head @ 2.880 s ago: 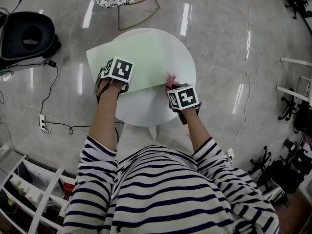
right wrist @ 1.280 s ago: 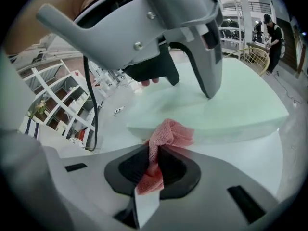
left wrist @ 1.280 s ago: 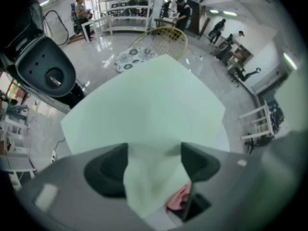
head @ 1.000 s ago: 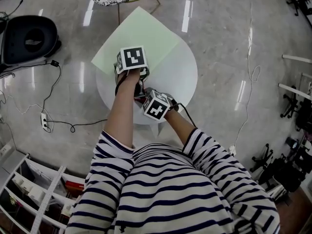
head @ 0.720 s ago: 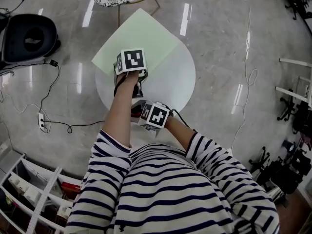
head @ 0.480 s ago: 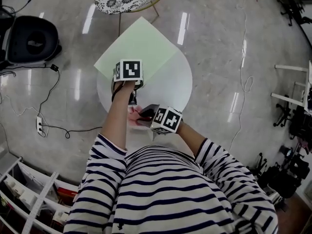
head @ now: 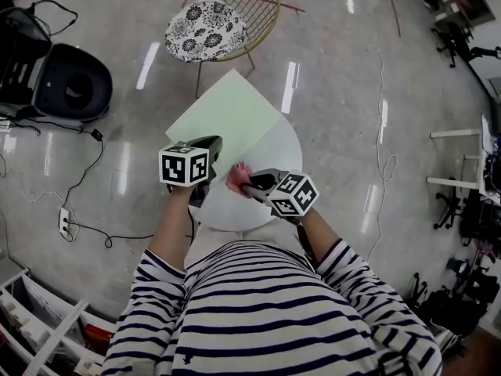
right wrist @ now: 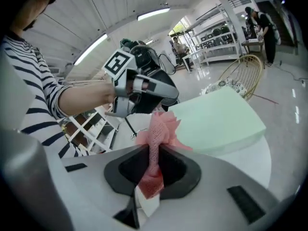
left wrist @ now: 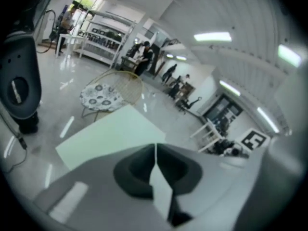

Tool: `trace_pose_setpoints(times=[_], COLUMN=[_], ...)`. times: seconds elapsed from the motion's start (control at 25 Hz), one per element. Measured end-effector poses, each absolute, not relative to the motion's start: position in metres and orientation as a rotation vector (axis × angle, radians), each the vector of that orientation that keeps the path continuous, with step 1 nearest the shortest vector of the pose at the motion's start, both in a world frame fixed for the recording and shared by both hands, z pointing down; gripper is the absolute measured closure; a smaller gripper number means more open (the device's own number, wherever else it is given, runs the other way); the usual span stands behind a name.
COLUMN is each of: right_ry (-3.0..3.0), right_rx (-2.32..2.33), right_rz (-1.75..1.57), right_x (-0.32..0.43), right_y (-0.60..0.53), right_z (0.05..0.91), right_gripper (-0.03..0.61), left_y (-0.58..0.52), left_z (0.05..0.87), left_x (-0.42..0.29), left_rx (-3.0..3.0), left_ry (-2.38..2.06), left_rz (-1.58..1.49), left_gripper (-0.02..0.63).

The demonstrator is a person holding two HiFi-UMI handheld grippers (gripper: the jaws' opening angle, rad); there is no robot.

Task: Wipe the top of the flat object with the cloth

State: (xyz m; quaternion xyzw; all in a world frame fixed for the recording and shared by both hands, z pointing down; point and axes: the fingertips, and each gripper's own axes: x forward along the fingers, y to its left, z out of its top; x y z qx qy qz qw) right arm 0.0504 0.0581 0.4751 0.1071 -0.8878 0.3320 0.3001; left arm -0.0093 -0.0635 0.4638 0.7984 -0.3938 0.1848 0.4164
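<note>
Pink mesh cloth (right wrist: 156, 124), bunched, pinched by right gripper (right wrist: 153, 150) fingers over round white bench (head: 278, 155); left gripper (left wrist: 155, 146) fingers just closed, empty; flat pale-green square slab (head: 227, 116) overhangs the bench edge

Item count, as seen from the head view:

- Tongs: two, the left tongs (head: 211, 142) and the right tongs (head: 249, 183).
- Marker cubes: two, a left cube (head: 186, 165) and a right cube (head: 293, 194), one per tongs.
- Cloth (head: 237, 176): one, pink.
- Board (head: 227, 120): one, pale green, flat.
- Surface (head: 279, 152): one, round, white.
- Chair (head: 205, 28): one, wire frame, patterned cushion.
- Black unit (head: 74, 92) on the floor: one.
- Power strip (head: 64, 220) on the floor: one.
- Rack (head: 39, 331): one, white.
</note>
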Motion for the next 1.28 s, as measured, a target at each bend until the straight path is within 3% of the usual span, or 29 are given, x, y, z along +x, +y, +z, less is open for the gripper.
trace_pose_setpoints(times=[0.76,1.28], right_ry=[-2.845,-2.939], right_rx=[0.682,0.841], right_rz=[0.596,0.426], right_x=[0.037,0.058], right_y=[0.0,-0.008], right_z=[0.303,0.249], right_gripper=[0.526,0.527], left_y=[0.0,0.016], left_z=[0.261,0.231], left_x=[-0.013,0.017], left_rx=[2.645,2.842], left_ry=[-0.929,-0.85], left_rz=[-0.166,-0.099], left_gripper=[0.606,0.606])
